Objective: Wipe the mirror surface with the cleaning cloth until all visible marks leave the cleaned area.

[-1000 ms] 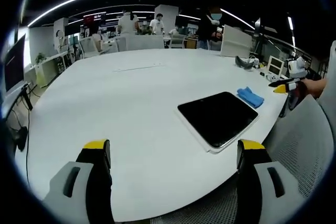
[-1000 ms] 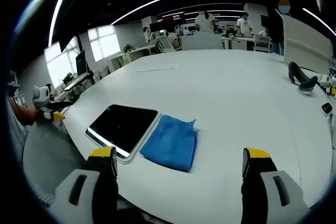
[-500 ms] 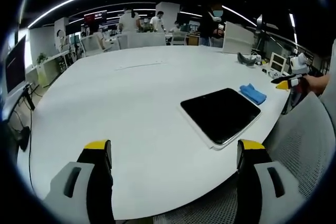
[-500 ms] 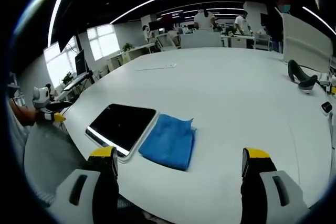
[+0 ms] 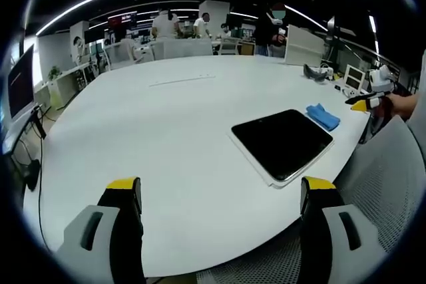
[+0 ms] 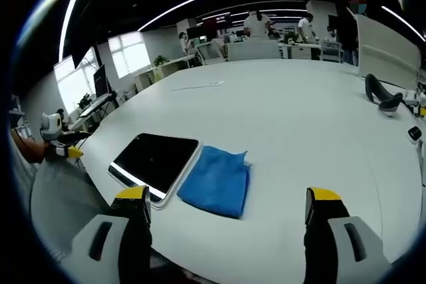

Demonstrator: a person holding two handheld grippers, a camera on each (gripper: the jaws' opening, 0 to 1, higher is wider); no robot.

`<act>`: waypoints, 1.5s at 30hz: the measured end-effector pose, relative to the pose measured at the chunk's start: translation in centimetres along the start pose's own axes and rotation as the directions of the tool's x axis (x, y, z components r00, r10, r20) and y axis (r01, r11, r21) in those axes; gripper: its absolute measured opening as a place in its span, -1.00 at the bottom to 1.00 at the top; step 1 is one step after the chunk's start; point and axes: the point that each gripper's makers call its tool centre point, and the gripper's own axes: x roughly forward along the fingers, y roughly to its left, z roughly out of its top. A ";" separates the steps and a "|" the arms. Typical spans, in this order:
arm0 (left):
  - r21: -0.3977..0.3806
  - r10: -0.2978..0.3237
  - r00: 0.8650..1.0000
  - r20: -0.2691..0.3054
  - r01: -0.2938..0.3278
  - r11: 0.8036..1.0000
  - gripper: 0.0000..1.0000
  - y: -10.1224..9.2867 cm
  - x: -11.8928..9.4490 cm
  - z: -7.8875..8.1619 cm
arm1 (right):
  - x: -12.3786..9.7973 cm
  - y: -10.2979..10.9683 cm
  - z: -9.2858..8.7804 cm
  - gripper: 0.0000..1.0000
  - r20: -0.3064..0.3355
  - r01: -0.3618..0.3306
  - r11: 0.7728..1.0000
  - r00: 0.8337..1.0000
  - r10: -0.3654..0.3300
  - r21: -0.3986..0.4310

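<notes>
Mirror (image 6: 157, 159): dark glossy face, smooth, thin pale rim that looks plastic, bright glint along near edge. Same dark gloss in left gripper view (image 5: 282, 143). Cloth (image 6: 217, 180): blue soft fabric, matt, slightly rumpled; far side of mirror in left gripper view (image 5: 323, 116). Table (image 6: 299, 124): white, smooth, matt with faint sheen. Chair back (image 5: 386, 184): grey mesh, rough weave. Jaws look like matt grey plastic, yellow tips.

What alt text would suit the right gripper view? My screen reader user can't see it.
A dark mirror lies flat on a white table with a blue cleaning cloth against its side. The right claw hovers open at the near table edge, holding nothing.
</notes>
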 end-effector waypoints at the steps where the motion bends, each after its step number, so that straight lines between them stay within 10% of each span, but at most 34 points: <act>1: -0.002 0.001 1.000 0.002 -0.001 1.000 0.98 0.0 0.0 0.0 | 0.0 0.1 0.0 0.91 -0.002 -0.002 1.000 1.000 0.002 -0.001; 25: 0.011 0.001 1.000 0.004 -0.001 1.000 0.98 0.1 0.1 -0.1 | -0.6 0.6 0.9 0.95 -0.016 0.020 1.000 1.000 -0.020 -0.012; 45: 0.027 0.001 1.000 0.001 -0.001 1.000 0.98 0.3 0.2 -0.2 | -1.6 1.5 5.4 0.70 -0.067 0.048 0.999 0.997 -0.049 -0.017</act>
